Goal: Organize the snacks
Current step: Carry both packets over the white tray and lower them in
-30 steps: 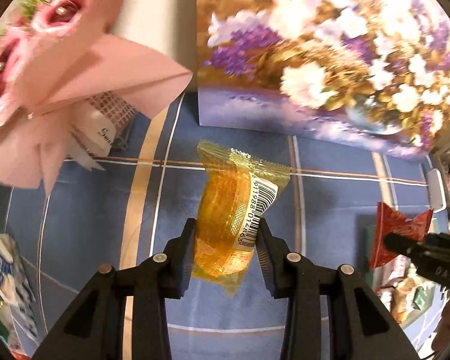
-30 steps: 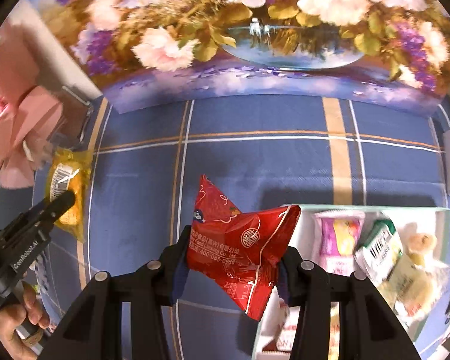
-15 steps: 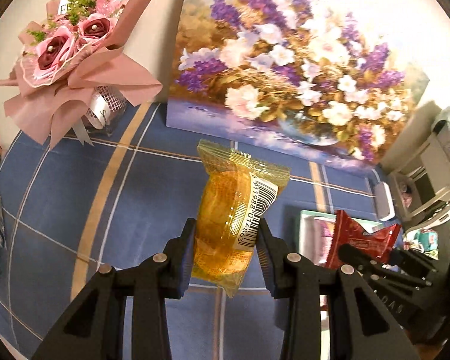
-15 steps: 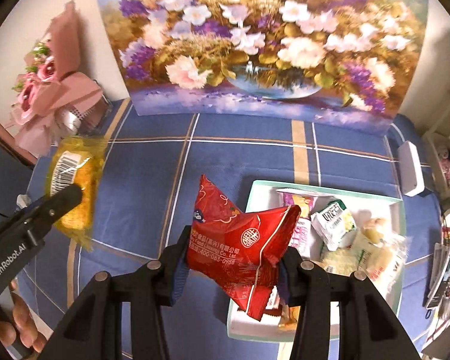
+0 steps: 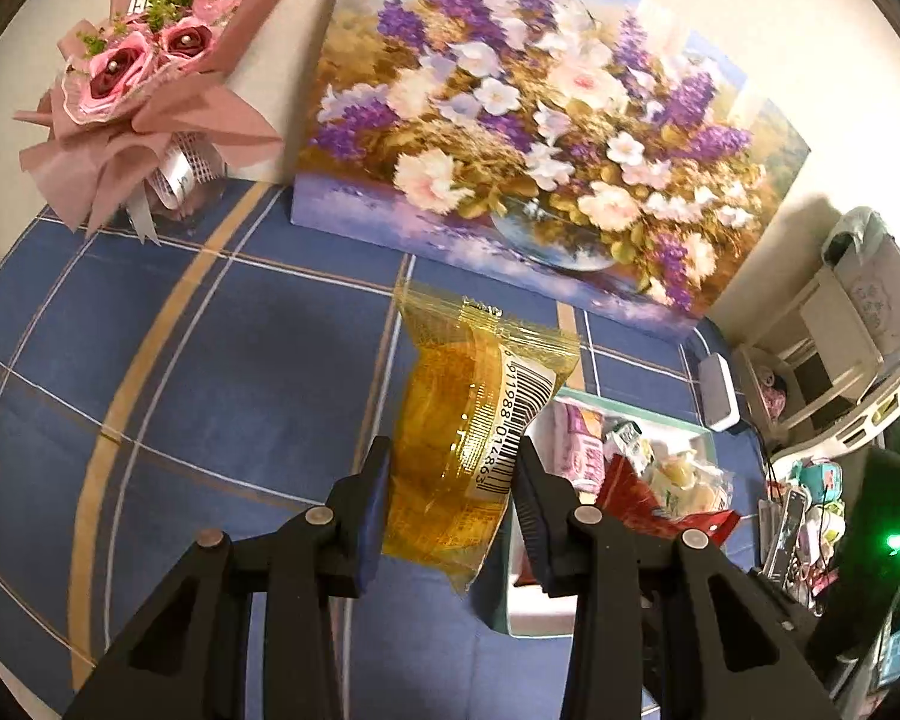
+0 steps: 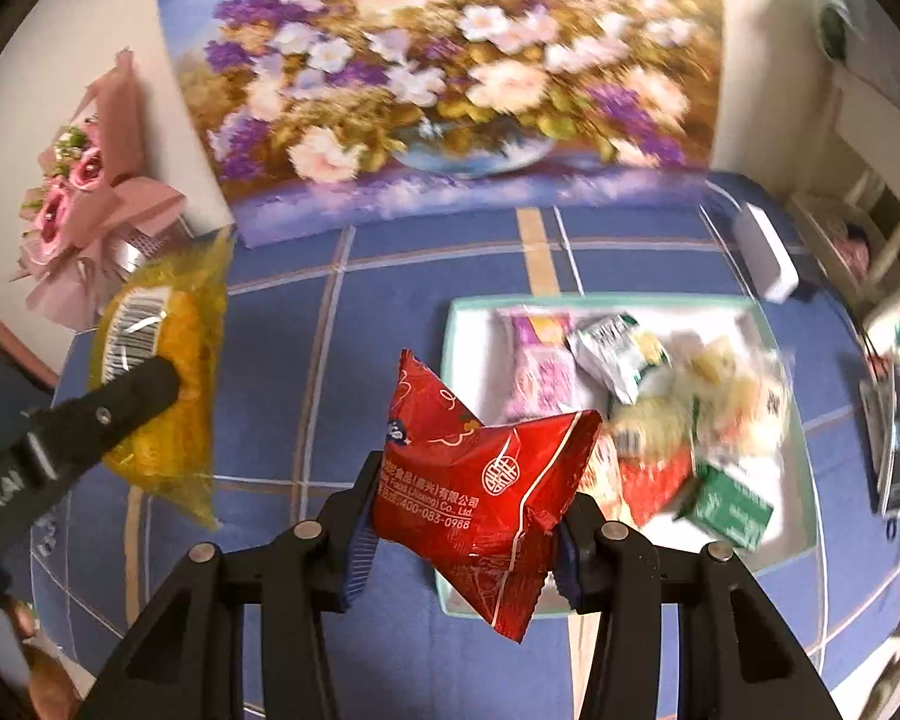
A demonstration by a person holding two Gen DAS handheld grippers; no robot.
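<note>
The left tool [image 5: 450, 498] is pinching a yellow transparent plastic snack packet with a white barcode label [image 5: 468, 438]. Its two black fingers press on both sides of the packet, which hangs above the blue checked cloth of the surface [image 5: 210, 372]. The right tool [image 6: 462, 516] is pinching a red shiny foil snack bag with white print [image 6: 480, 474] in the same way, and this bag is in the air over the near left corner of a shallow white tray with a pale green rim [image 6: 450, 360].

In the tray lie several other small snack packets [image 6: 660, 396], pink, white, green and red, close together; they are blurred in the right wrist view. In that view the yellow packet is to the left of the tray, well apart from it. A large flower painting on canvas [image 5: 540, 150] stands at the back of the surface against the wall, and a bouquet wrapped in pink paper [image 5: 144, 102] stands beside it on the left.
</note>
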